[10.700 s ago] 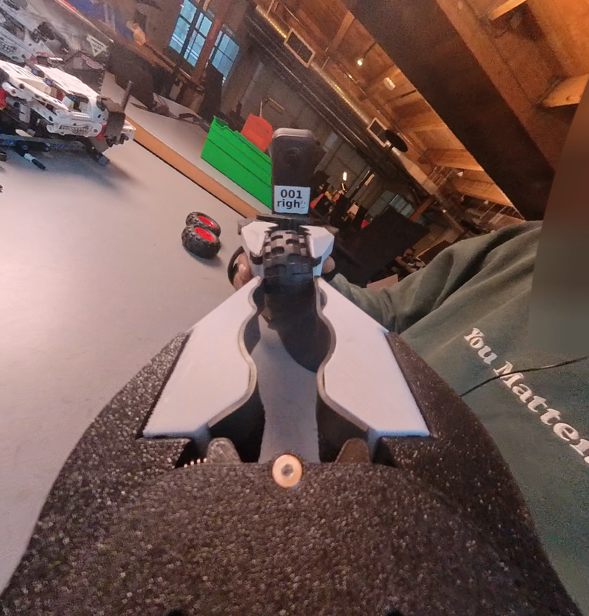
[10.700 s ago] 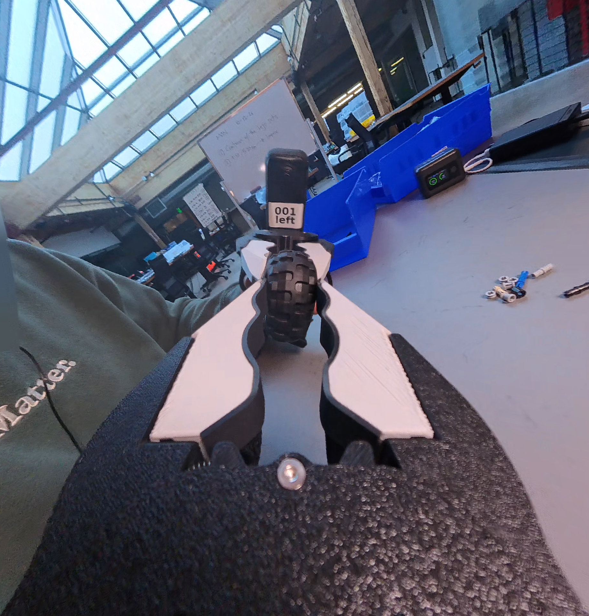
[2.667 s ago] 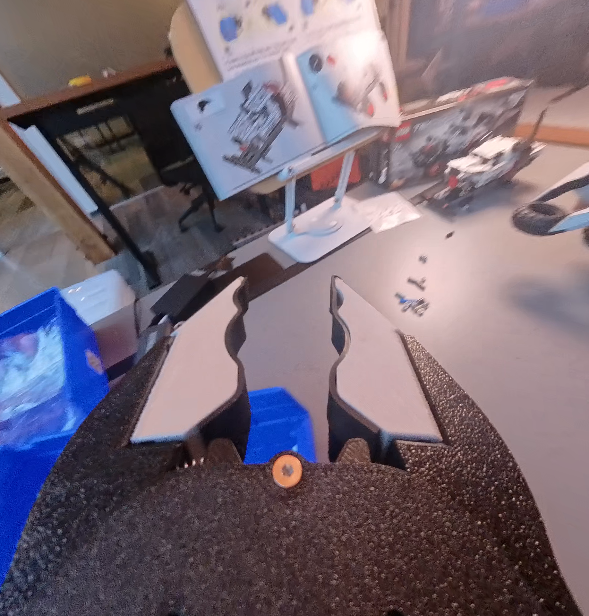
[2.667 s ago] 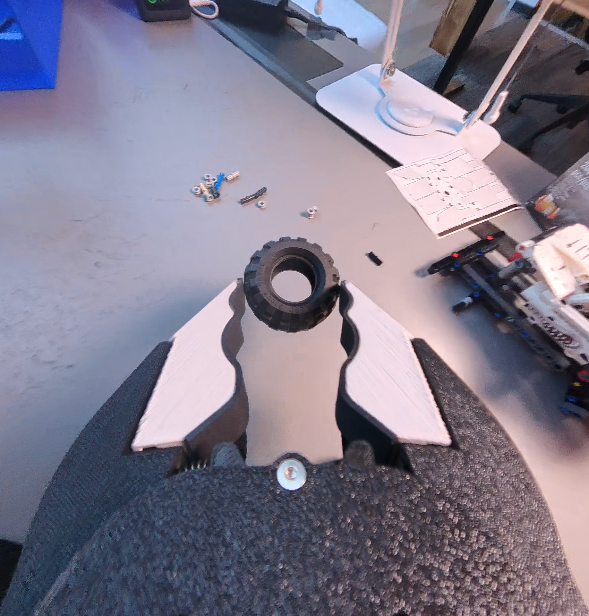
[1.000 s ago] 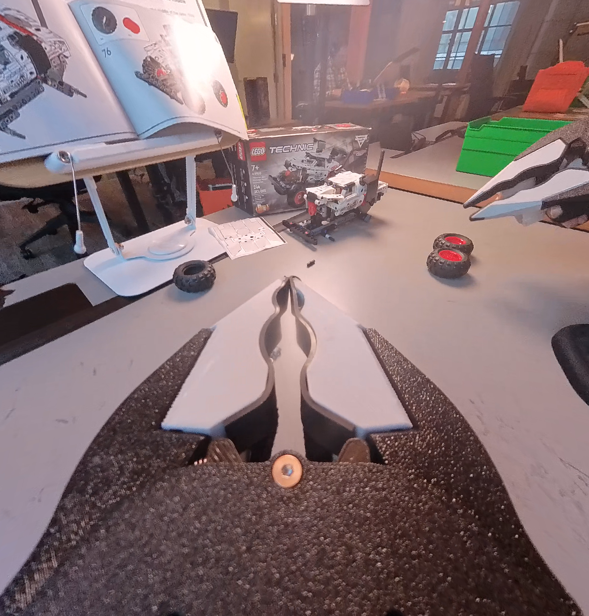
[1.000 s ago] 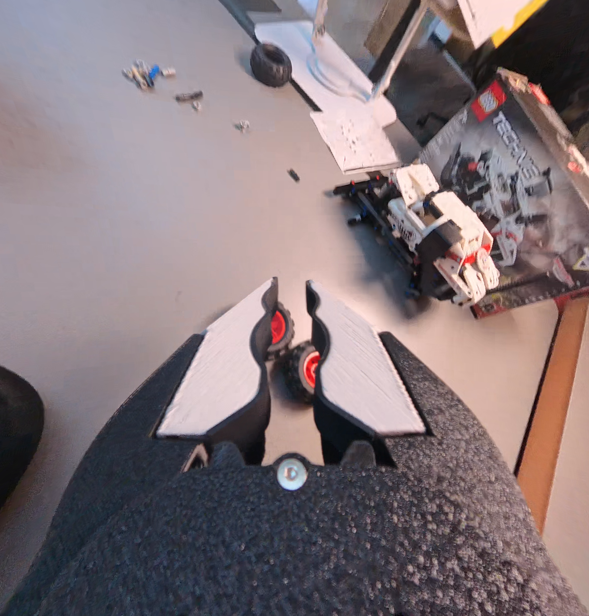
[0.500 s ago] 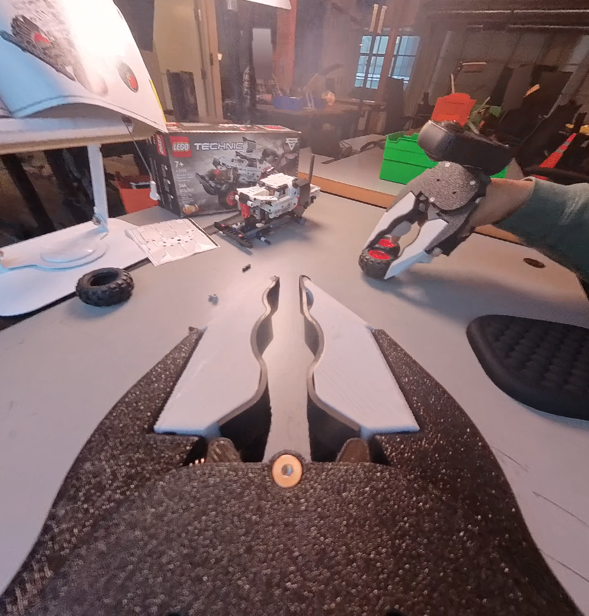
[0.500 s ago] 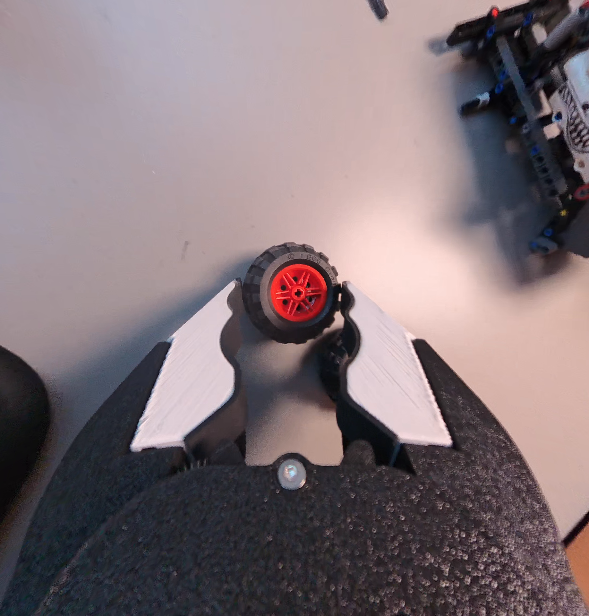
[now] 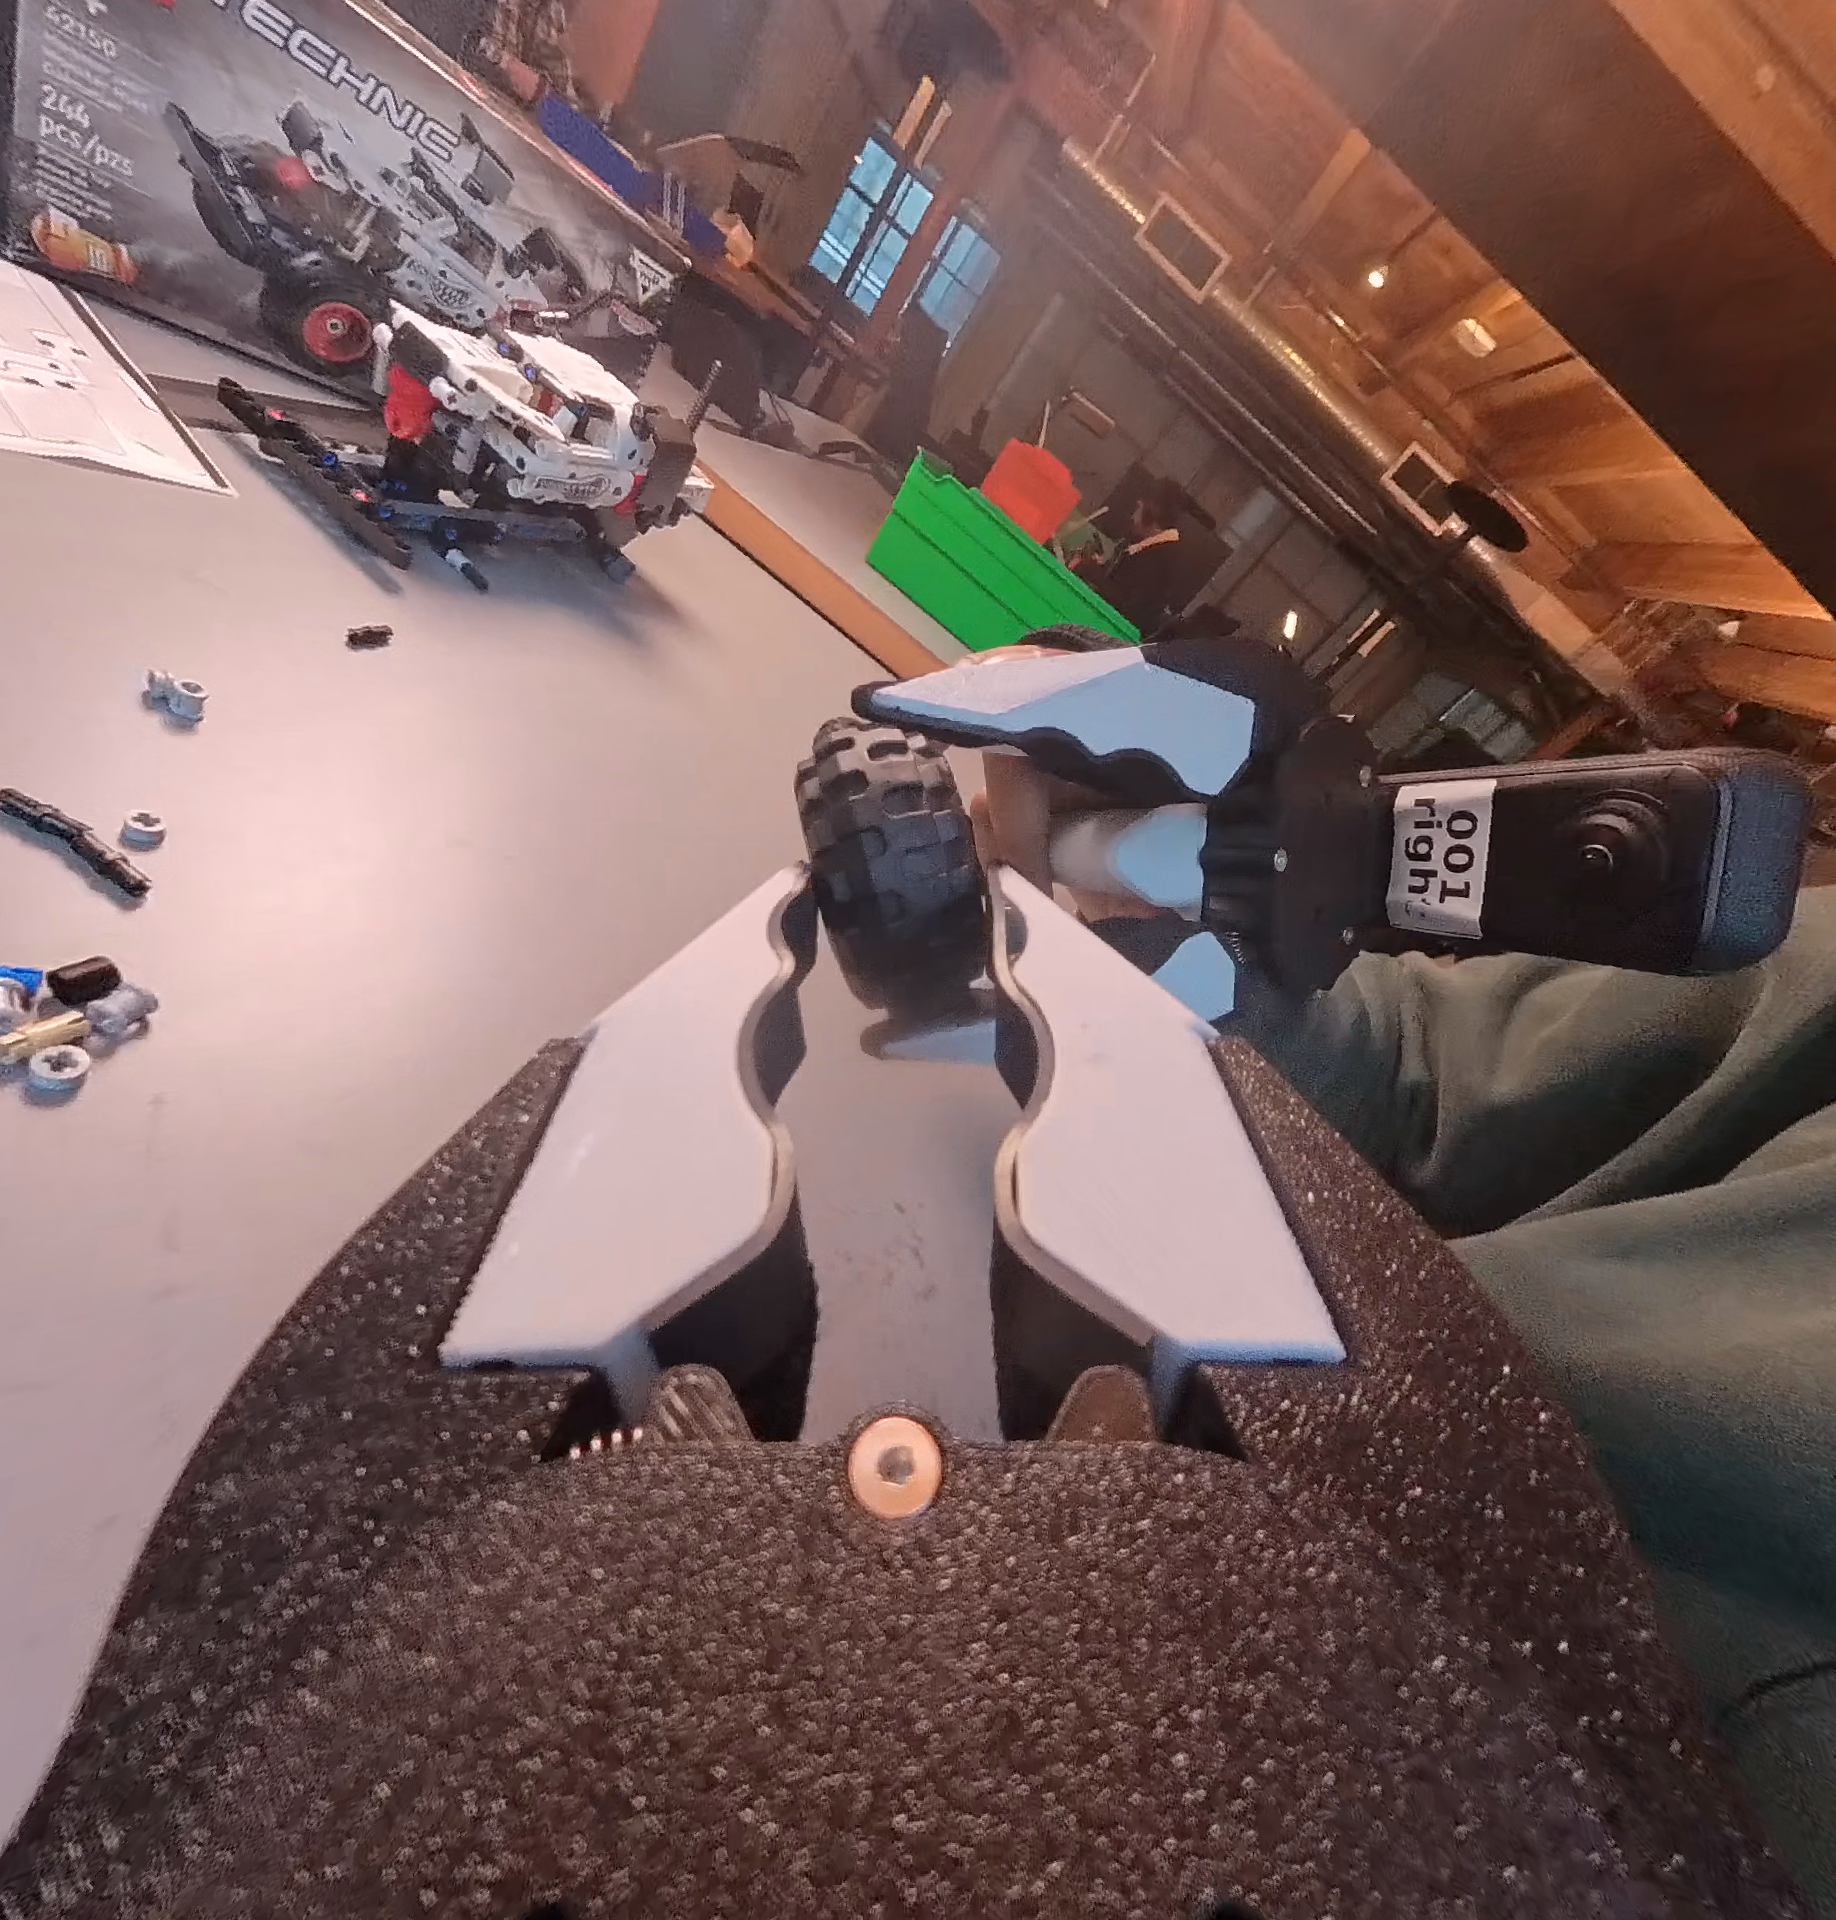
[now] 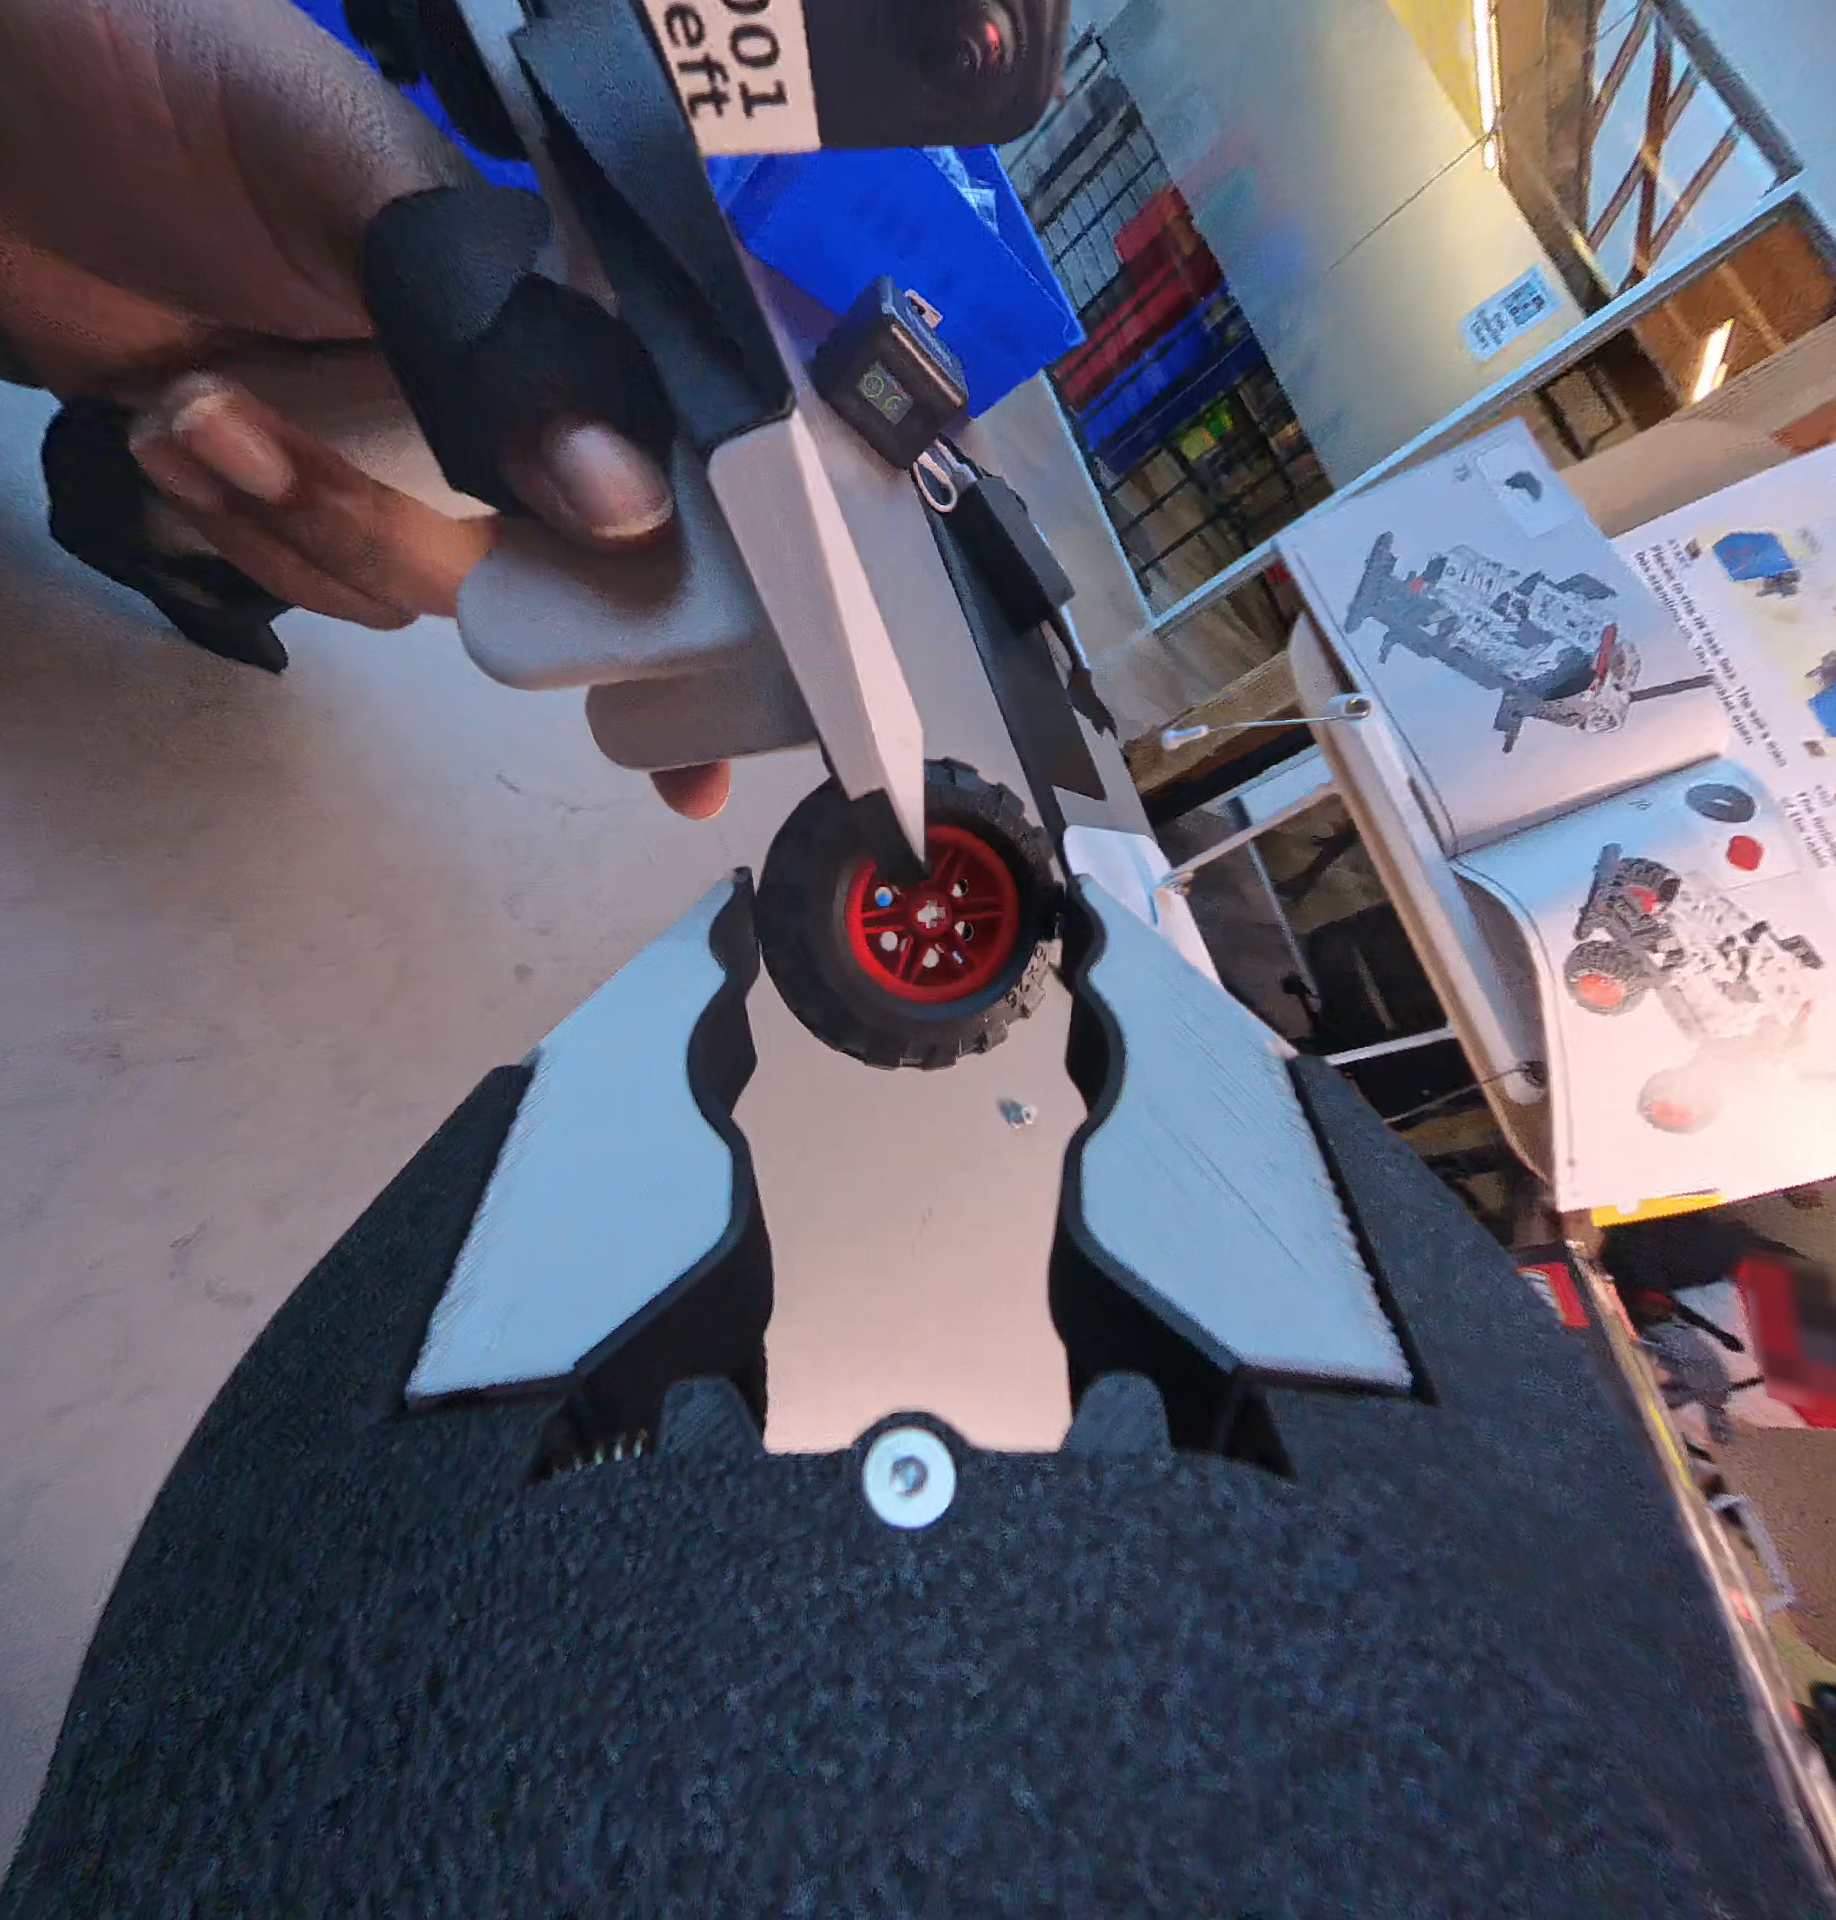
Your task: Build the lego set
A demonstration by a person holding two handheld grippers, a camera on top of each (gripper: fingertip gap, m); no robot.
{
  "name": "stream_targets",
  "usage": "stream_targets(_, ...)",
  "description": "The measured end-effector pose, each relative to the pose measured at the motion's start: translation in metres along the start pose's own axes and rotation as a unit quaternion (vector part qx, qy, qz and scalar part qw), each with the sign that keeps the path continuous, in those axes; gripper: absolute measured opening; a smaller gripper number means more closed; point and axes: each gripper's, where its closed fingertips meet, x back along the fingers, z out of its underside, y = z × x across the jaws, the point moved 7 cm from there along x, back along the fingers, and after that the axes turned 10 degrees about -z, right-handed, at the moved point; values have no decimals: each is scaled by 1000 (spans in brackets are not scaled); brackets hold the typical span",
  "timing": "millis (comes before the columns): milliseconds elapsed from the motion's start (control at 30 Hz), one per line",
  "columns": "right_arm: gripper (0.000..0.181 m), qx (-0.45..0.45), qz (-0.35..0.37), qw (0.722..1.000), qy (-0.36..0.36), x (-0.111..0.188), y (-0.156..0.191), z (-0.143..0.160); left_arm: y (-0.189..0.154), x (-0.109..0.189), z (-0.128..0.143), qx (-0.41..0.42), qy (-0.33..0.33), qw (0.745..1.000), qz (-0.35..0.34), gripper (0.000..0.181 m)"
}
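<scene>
Above the grey tabletop [image 9: 394, 914], a black tyre with a red hub [image 10: 919, 920] hangs clamped by its tread between the right gripper [image 10: 909, 904] fingers, while the left gripper [image 9: 898, 894] pinches its two faces. Toward the tabletop's far edge sits the white Lego truck [image 9: 509, 436]; loose pins [image 9: 36, 1013] lie nearer.

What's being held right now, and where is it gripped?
A black wheel with a red hub. The right gripper clamps its tread on opposite sides; the left gripper pinches it across its two flat faces.
</scene>
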Motion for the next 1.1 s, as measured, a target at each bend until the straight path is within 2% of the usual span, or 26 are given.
stream_targets(67, 58, -1, -3, 1000, -4, -1, 3, 1, 2, 1, 1, -16, 20, 1000, 1, 29)
stream_targets(133, 56, -83, -42, 995, -44, 3, 2, 5, 3, 2, 2, -45, 27, 999, -5, 27)
stream_targets(200, 64, -195, -100, 970, -101, 9, -2, 11, 1, 3, 2, -55, 32, 998, 12, 27)
stream_targets(300, 63, -314, -174, 920, -158, 14, -6, 23, -6, 3, 3, -71, 38, 996, 43, 27)
stream_targets(367, 58, -346, -218, 893, -189, 17, -3, 26, -13, 2, 6, -82, 46, 993, 71, 26)
stream_targets(433, 45, -366, -266, 866, -215, 20, 2, 25, -19, 1, 10, -84, 53, 990, 101, 27)
stream_targets(500, 31, -382, -277, 850, -236, 23, 1, 24, -23, 2, 10, -77, 50, 988, 127, 26)
stream_targets(567, 30, -400, -296, 827, -260, 28, -3, 22, -25, 1, 10, -72, 49, 986, 140, 27)
stream_targets(767, 29, -427, -276, 812, -286, 32, -12, 20, -20, 2, 8, -47, 41, 989, 134, 27)
stream_targets(867, 29, -417, -222, 831, -294, 33, -18, 20, -12, 3, 4, -6, 29, 992, 121, 27)
stream_targets(933, 29, -354, -153, 873, -300, 39, -20, 16, -7, 4, 2, 54, 26, 989, 134, 29)
stream_targets(1033, 28, -167, -33, 956, -237, 43, -13, 6, -5, 4, 1, 176, 23, 964, 195, 41)
stream_targets(1100, 28, -7, 42, 985, -167, 39, -1, 2, -2, 3, 1, 245, 15, 944, 220, 50)
